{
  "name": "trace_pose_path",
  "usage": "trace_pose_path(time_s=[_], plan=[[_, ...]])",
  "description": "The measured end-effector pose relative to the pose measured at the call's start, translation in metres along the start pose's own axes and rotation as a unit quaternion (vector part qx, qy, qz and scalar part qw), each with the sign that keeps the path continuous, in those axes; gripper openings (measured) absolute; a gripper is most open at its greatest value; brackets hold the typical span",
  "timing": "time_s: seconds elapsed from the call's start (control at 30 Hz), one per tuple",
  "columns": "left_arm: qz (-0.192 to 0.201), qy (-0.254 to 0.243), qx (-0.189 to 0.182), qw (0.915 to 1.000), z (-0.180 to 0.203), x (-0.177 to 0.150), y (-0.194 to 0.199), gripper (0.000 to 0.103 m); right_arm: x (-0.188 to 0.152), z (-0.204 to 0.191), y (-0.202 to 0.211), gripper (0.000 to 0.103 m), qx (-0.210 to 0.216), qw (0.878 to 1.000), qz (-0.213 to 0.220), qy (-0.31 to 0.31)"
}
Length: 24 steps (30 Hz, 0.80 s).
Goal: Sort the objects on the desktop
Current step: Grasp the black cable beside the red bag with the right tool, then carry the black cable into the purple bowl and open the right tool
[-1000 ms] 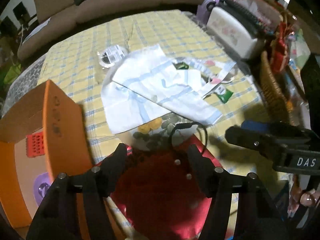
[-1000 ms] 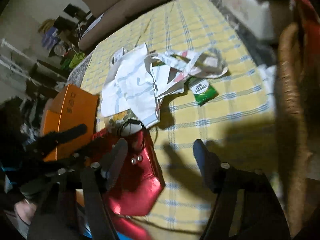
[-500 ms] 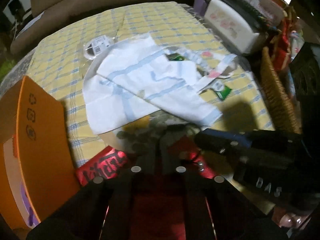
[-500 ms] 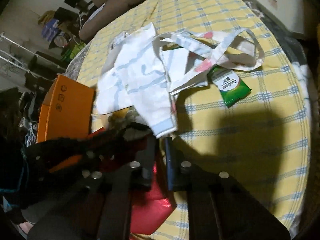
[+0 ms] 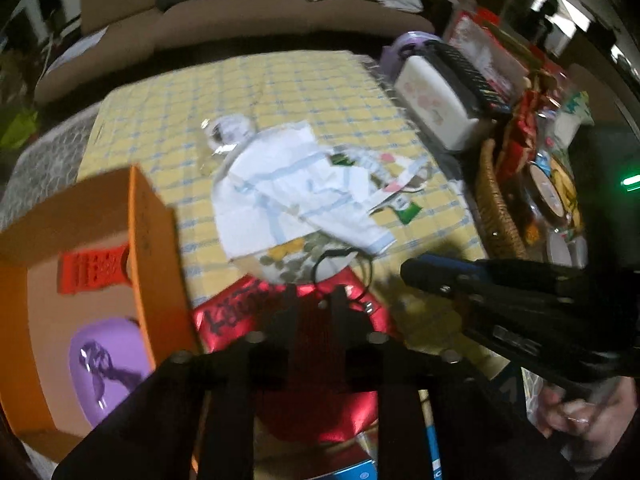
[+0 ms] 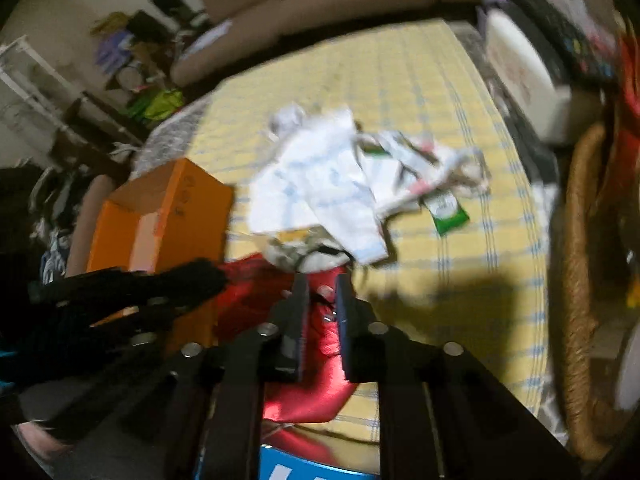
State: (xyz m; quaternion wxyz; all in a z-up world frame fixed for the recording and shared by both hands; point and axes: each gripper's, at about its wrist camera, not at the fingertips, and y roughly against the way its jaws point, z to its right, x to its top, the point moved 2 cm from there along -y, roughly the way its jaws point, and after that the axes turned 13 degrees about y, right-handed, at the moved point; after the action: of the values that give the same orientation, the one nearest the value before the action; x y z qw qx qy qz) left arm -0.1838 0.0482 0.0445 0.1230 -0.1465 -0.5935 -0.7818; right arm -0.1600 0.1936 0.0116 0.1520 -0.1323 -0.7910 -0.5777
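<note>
Orange box (image 5: 154,240) holds red grid piece (image 5: 94,272), purple item (image 5: 106,364) (blurred). Left gripper (image 5: 314,304) and right gripper (image 6: 322,300) both pinch red bag (image 5: 320,420).

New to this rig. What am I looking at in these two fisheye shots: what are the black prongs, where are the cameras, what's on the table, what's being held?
No robot here: a person holds a two-finger gripper in each hand, and each gripper carries a fisheye camera looking along its fingers. The black prongs at the bottom of each picture are those fingers.

In the left wrist view, the left gripper is shut on a shiny red bag; the other gripper comes in from the right. In the right wrist view, the right gripper is shut on the same red bag.

The table wears a yellow checked cloth. On it lie white cloth bags, a green packet and an orange box holding a purple item and a red one. A wicker basket stands at the right edge.
</note>
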Motion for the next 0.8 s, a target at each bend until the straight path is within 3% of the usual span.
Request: trace_pose_path(time_s=[0.07, 0.23, 0.27, 0.3, 0.47, 0.67, 0.73, 0.8], plan=[[-0.004, 0.011, -0.003, 0.9999, -0.011, -0.002, -0.004, 0.031, -0.005, 0.013, -0.022, 0.017, -0.005, 1.0, -0.02, -0.013], [-0.009, 0.033, -0.02, 0.9992, -0.023, 0.002, -0.014, 0.042, 0.001, 0.021, -0.058, 0.031, 0.0, 0.999, -0.035, -0.019], [-0.013, 0.032, -0.023, 0.9991, -0.024, 0.003, -0.018, 0.043, 0.001, 0.022, -0.064, 0.03, 0.013, 0.999, -0.034, -0.02], [-0.016, 0.03, -0.025, 0.9991, -0.023, 0.003, -0.021, 0.043, 0.0, 0.022, -0.069, 0.018, 0.036, 0.999, -0.032, -0.021], [-0.03, 0.025, -0.023, 0.999, -0.023, -0.001, -0.038, 0.043, -0.012, 0.033, -0.058, 0.002, 0.061, 0.997, -0.006, -0.037], [-0.043, 0.006, -0.029, 0.9986, -0.013, -0.014, -0.047, 0.044, -0.018, 0.042, -0.032, 0.002, 0.033, 0.999, 0.011, -0.025], [-0.044, -0.003, -0.039, 0.9983, -0.006, -0.018, -0.044, 0.052, -0.02, 0.046, -0.023, 0.002, 0.036, 0.999, 0.016, -0.027], [-0.041, -0.014, -0.056, 0.9975, 0.004, -0.023, -0.038, 0.058, -0.022, 0.05, -0.009, 0.002, 0.065, 0.997, 0.03, -0.039]])
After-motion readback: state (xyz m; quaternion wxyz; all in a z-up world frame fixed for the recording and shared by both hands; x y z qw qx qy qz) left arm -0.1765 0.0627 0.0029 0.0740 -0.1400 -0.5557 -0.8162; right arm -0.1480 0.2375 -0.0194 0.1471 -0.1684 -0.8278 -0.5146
